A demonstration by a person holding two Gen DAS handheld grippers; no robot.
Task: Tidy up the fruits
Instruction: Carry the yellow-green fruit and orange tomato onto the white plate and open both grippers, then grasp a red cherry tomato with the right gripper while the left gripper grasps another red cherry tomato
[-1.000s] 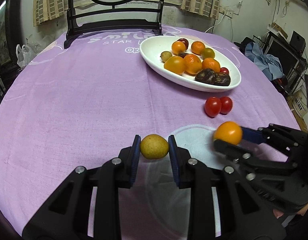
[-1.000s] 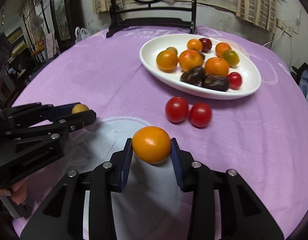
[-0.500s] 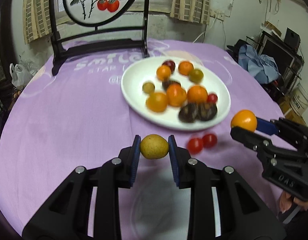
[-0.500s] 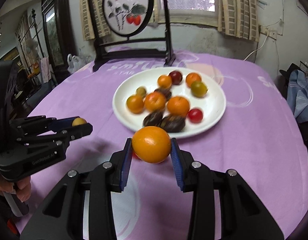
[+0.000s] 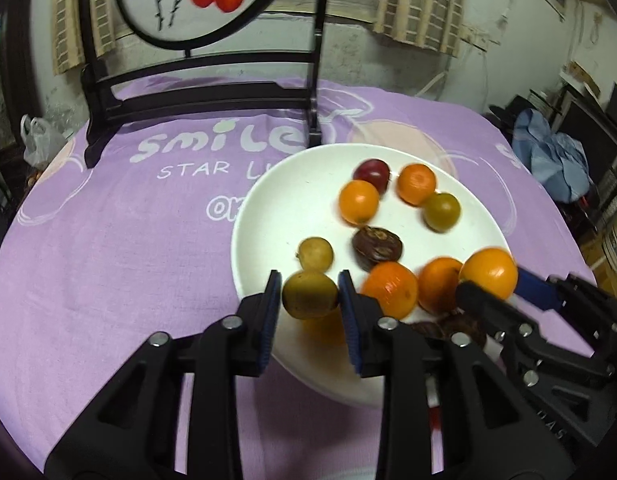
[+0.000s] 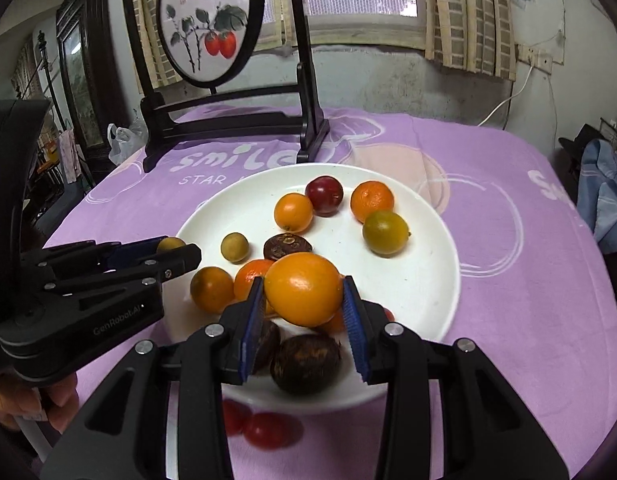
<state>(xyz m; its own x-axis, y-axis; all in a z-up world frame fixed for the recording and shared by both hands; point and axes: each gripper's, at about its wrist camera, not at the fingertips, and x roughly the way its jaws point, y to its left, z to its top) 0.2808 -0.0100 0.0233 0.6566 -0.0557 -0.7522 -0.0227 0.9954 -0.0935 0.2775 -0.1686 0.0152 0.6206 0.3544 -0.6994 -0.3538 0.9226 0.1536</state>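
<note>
- My left gripper (image 5: 310,295) has its jaws clamped on a small yellow-green round fruit (image 5: 310,294), above the near rim of the white oval plate (image 5: 264,216).
- My right gripper (image 6: 304,303) grips a smooth orange citrus fruit (image 6: 303,289) over the plate's near half.

The white plate (image 6: 436,312) is bare along its right side and far-left rim. Its near half is crowded with oranges (image 6: 211,289) and dark fruits (image 6: 308,362), and the left gripper (image 6: 176,254) overhangs its left edge. Two red tomatoes (image 6: 264,428) lie on the worktop (image 6: 528,320) just before the plate, and a black screen stand (image 6: 236,124) blocks the far side.
</note>
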